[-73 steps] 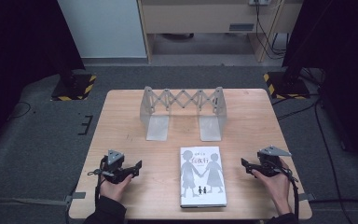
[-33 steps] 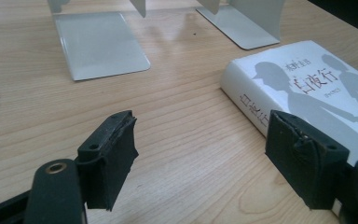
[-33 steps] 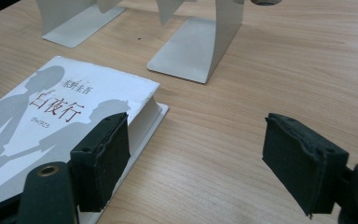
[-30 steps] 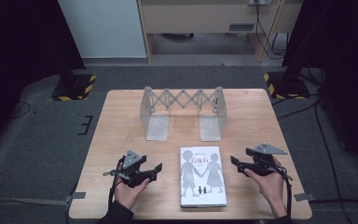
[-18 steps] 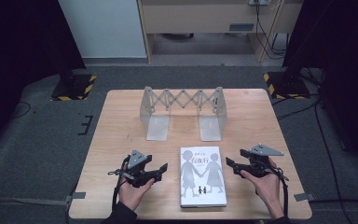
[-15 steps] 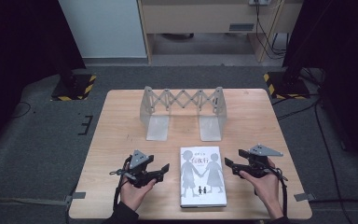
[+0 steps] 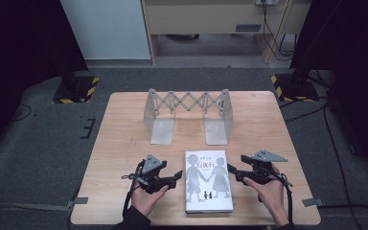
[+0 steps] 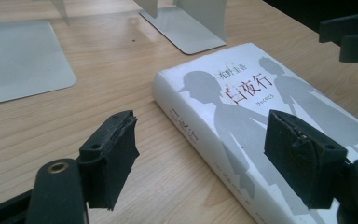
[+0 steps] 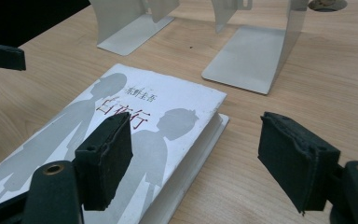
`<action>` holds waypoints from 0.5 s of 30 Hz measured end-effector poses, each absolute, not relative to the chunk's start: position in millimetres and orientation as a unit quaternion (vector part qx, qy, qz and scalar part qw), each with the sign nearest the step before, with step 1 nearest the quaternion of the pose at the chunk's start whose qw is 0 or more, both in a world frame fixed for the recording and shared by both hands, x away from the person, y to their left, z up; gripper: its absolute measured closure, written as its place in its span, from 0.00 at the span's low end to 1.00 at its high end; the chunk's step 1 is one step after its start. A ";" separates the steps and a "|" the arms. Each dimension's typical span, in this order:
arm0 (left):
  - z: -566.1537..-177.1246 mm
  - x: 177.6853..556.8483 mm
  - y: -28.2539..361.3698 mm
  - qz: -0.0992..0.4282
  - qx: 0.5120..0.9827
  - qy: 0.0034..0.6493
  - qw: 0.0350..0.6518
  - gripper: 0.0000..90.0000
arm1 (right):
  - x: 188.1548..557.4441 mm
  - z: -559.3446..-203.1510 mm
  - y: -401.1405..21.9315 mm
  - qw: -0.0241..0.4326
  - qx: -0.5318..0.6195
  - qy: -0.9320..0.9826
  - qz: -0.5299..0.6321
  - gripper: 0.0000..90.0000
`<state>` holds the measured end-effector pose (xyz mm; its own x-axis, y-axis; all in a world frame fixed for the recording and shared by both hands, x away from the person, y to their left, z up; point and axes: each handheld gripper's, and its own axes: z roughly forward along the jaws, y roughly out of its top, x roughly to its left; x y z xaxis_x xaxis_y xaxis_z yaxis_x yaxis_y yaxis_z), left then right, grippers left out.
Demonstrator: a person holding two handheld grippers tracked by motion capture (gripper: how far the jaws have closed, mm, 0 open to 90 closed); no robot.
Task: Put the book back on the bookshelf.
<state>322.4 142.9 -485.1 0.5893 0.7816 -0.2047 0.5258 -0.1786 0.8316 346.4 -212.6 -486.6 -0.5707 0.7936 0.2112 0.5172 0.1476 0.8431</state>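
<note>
From the high view, a white book (image 7: 208,180) lies flat near the front edge of the wooden counter (image 7: 124,139), between the left claw (image 7: 175,178) and the right claw (image 7: 233,171); an expanding metal bookend rack (image 7: 189,115) stands farther back. In the left gripper view, the left claw (image 8: 214,154) gapes open and empty, straddling the book's (image 8: 242,116) spine edge without touching. In the right gripper view, the right claw (image 9: 200,158) gapes open and empty over the book's (image 9: 121,135) page edge.

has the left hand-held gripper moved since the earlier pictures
Yes. The left hand-held gripper has slid right across the table, closing in on the book's left edge.
</note>
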 end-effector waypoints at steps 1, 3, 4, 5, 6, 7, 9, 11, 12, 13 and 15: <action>-485.9 322.4 140.4 0.134 0.758 0.430 0.472 0.27 | 346.4 -487.0 -211.7 0.143 0.441 0.743 0.483 0.29; -486.6 322.3 138.5 0.134 0.760 0.428 0.471 0.27 | 346.5 -487.9 -210.7 0.142 0.441 0.744 0.482 0.29; -487.8 322.1 136.5 0.132 0.762 0.427 0.469 0.27 | 346.5 -488.6 -209.9 0.140 0.440 0.744 0.483 0.29; -488.6 321.9 135.4 0.131 0.763 0.425 0.469 0.27 | 346.4 -489.6 -208.8 0.137 0.440 0.745 0.482 0.29; -491.4 321.1 132.0 0.128 0.766 0.424 0.466 0.27 | 346.6 -491.1 -207.4 0.135 0.439 0.747 0.481 0.29; -493.0 320.8 130.6 0.127 0.769 0.422 0.464 0.27 | 346.4 -491.7 -206.6 0.133 0.439 0.748 0.480 0.29; -494.7 320.4 129.0 0.126 0.769 0.421 0.463 0.28 | 346.4 -492.5 -206.1 0.133 0.437 0.749 0.480 0.29; -499.0 319.8 125.0 0.122 0.776 0.418 0.456 0.28 | 345.9 -493.6 -203.8 0.131 0.434 0.753 0.477 0.29; -499.0 319.8 125.0 0.122 0.776 0.418 0.456 0.28 | 345.8 -494.3 -202.8 0.130 0.435 0.752 0.478 0.29; -500.2 319.5 123.8 0.121 0.777 0.417 0.455 0.28 | 345.7 -495.1 -202.3 0.128 0.434 0.753 0.477 0.29; -502.8 319.0 120.9 0.117 0.780 0.415 0.454 0.28 | 345.8 -496.1 -201.6 0.125 0.434 0.753 0.478 0.29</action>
